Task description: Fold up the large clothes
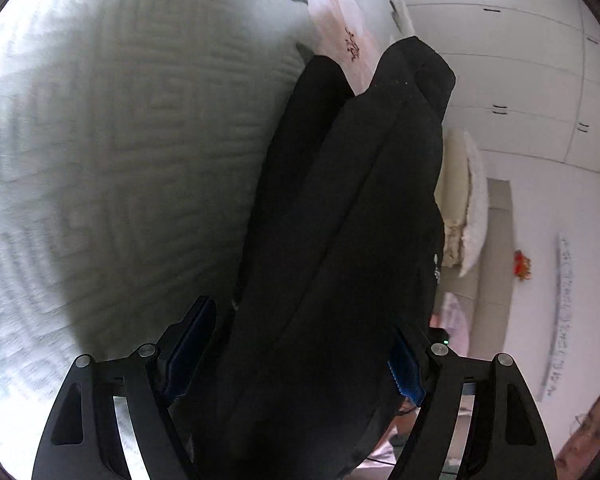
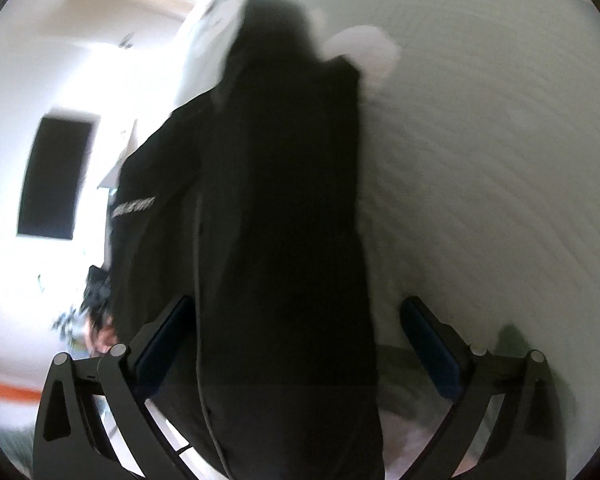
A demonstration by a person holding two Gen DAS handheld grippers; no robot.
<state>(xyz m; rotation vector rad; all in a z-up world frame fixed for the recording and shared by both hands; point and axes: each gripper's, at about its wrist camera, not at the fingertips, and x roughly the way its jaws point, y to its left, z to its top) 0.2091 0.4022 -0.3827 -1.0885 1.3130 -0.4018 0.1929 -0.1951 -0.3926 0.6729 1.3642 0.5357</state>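
Observation:
A large black garment [image 1: 340,220] hangs lengthwise down the middle of the left wrist view, over a pale green quilted bed cover [image 1: 120,160]. It passes between the fingers of my left gripper [image 1: 304,344], whose jaws stand wide apart around the cloth. In the right wrist view the same black garment [image 2: 276,220], with a small white label on its left side, runs between the fingers of my right gripper [image 2: 300,332], also spread wide. The view is blurred. Whether either gripper pinches the cloth lower down is hidden.
The quilted bed cover [image 2: 480,160] fills the right of the right wrist view. White cupboards [image 1: 520,60], a pillow [image 1: 468,208] and a person's face [image 1: 588,436] are at the right of the left wrist view. A dark screen [image 2: 56,180] hangs on the wall.

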